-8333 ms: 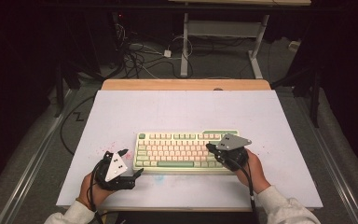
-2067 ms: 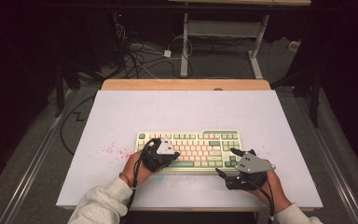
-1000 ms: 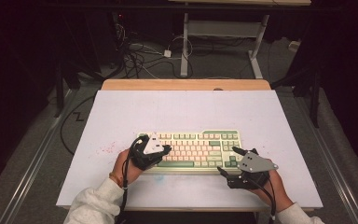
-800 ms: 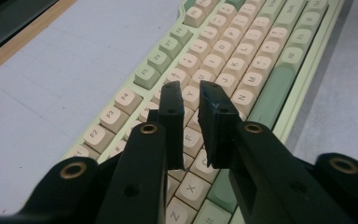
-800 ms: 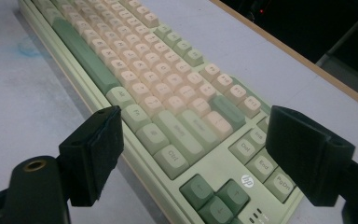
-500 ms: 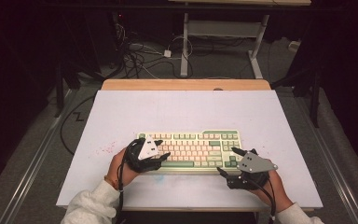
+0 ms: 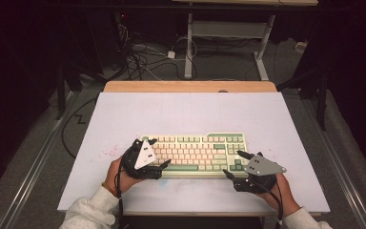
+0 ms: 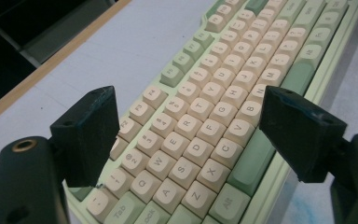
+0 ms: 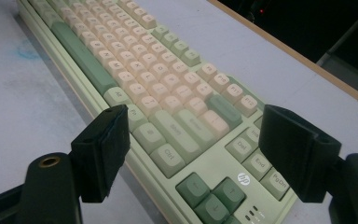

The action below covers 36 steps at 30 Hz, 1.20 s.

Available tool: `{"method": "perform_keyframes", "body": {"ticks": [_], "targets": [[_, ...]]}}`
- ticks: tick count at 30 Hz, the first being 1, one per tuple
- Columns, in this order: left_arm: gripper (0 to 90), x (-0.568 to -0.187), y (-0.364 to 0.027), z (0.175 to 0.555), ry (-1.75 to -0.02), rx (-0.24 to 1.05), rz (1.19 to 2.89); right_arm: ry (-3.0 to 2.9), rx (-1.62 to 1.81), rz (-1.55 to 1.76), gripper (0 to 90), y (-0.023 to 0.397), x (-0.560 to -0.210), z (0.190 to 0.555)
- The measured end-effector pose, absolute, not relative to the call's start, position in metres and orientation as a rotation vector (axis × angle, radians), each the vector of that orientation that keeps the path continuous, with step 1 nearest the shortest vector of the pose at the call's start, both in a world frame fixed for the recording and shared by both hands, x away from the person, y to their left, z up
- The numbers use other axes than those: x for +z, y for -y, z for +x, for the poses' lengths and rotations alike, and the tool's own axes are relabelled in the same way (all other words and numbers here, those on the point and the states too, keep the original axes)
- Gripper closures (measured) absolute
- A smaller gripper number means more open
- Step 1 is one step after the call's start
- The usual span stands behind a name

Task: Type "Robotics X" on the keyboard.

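A pale green keyboard (image 7: 198, 153) with cream and green keys lies across the near middle of the white table top (image 7: 190, 114). My left gripper (image 7: 158, 152) hovers over the keyboard's left end, and its jaws have just been opening. In the left gripper view they stand wide apart above the letter keys (image 8: 200, 135), with nothing pressed between the left gripper (image 8: 186, 100) pads. My right gripper (image 7: 233, 163) sits at the keyboard's front right corner. Its jaws have just been closing a little. In the right gripper view the gripper (image 9: 193, 116) still straddles the keyboard (image 9: 135, 60) untouched.
The table's wooden far edge (image 7: 190, 87) runs behind the white top. Beyond it, on the dark floor, lie tangled cables (image 7: 143, 52) and the legs of a white desk frame (image 7: 188, 43). Faint pink specks (image 7: 107, 153) mark the top left of the keyboard.
My left gripper's jaws have spread apart over the keyboard's left end, and that hand has shifted slightly. The right hand has kept its place.
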State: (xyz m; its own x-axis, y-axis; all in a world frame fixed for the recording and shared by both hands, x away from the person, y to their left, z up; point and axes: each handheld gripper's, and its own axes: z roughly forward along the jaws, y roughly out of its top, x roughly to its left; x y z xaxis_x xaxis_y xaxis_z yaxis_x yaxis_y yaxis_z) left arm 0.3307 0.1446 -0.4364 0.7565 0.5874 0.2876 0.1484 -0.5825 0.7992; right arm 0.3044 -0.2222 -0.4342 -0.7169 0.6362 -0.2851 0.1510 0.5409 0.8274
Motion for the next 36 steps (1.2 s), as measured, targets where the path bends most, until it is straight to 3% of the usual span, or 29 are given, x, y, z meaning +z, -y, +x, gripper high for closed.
{"method": "perform_keyframes", "body": {"ticks": [3, 8, 13, 16, 36], "targets": [[17.8, -0.436, -0.151, 0.328, -0.562, 0.698, 2.123, -2.205, 1.114, 0.637, 31.8, 0.223, -0.434, 0.305], [16.9, -0.437, -0.165, 0.322, -0.576, 0.708, 2.117, -2.232, 1.139, 0.624, 60.6, 0.224, -0.432, 0.308], [16.9, -0.440, -0.178, 0.315, -0.600, 0.711, 2.099, -2.280, 1.131, 0.630, 81.1, 0.222, -0.429, 0.315], [16.9, -0.443, -0.186, 0.310, -0.621, 0.706, 2.093, -2.295, 1.131, 0.634, 89.0, 0.218, -0.426, 0.318], [16.9, -0.457, -0.202, 0.296, -0.663, 0.700, 2.120, -2.399, 1.054, 0.578, 90.0, 0.149, -0.430, 0.355]]}}
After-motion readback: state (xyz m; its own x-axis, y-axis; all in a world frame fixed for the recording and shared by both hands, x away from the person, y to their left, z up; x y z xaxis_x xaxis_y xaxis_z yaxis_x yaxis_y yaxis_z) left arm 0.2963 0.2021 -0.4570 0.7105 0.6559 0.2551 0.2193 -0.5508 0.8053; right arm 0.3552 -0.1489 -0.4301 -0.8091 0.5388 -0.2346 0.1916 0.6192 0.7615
